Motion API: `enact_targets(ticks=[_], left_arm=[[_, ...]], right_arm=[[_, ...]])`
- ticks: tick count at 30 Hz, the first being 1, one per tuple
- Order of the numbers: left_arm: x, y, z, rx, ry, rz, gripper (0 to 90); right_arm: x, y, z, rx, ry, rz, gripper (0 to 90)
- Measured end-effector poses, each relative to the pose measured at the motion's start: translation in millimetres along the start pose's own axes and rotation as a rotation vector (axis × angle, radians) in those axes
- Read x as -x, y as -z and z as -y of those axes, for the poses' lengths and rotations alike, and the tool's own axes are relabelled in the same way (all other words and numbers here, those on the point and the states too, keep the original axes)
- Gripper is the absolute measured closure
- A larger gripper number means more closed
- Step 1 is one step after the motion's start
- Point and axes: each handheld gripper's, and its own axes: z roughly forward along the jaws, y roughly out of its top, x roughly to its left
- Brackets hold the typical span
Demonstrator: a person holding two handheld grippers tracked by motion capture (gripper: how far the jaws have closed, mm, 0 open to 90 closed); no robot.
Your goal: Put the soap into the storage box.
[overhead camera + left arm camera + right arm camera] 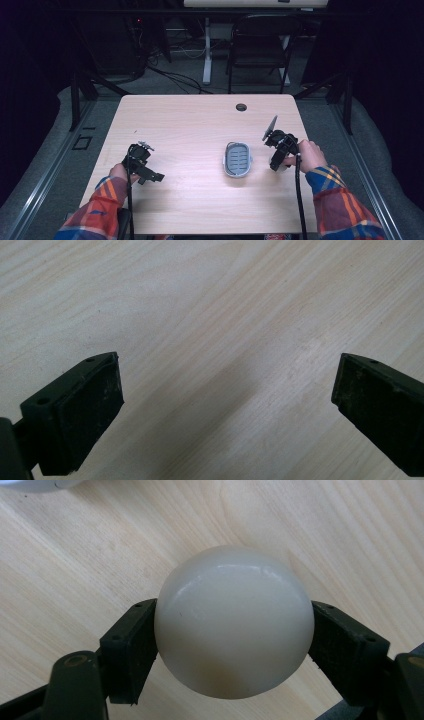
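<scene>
Ball [234, 622], white, sits clamped inside right gripper [234, 645]; left gripper [227, 405] gapes over bare table [210, 315].

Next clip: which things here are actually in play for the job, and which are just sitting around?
In play:
- white ball, clamped in the right claw
- grey oval dish, close beside that claw on the table, probably involved
- left claw, open over bare wood

Lying about:
- folding chair beyond the table
- floor cables
</scene>
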Motion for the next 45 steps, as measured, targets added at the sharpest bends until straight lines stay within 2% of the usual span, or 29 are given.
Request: enact_targets(ticks=[7,9,12,21,22,24,35,36,45], left_arm=[[0.3,0.4,0.2,-0.001,0.002,0.001,0.0],[0.3,0.4,0.3,-0.001,0.002,0.001,0.0],[0.2,0.4,0.4,-0.001,0.003,0.001,0.0],[0.2,0.1,0.1,-0.003,0.001,0.001,0.0],[0.2,0.1,0.1,-0.003,0.0,0.001,0.0],[0.1,0.2,0.1,-0.004,-0.001,0.001,0.0],[0.2,0.1,0.0,-0.003,-0.001,0.002,0.0],[0.2,0.1,0.1,-0.003,-0.001,0.002,0.0],[0.1,0.2,0.3,-0.004,-0.002,0.003,0.0]], right_arm=[[1.0,9.1,-8.1,0.009,-0.001,0.004,23.9],[1.5,11.4,-9.9,-0.003,0.007,0.007,23.9],[0.5,11.8,-11.6,0.013,-0.001,0.004,23.9],[-0.5,18.2,-19.9,0.005,0.021,0.012,23.9],[-1.3,19.3,-21.7,0.023,0.016,0.014,23.9],[-1.3,22.0,-24.2,0.006,0.026,0.01,23.9],[-4.6,32.9,-34.6,0.008,0.047,0.033,23.9],[-4.9,35.8,-36.9,-0.003,0.058,0.036,23.9],[-8.5,41.8,-43.5,0.012,0.061,0.043,23.9]])
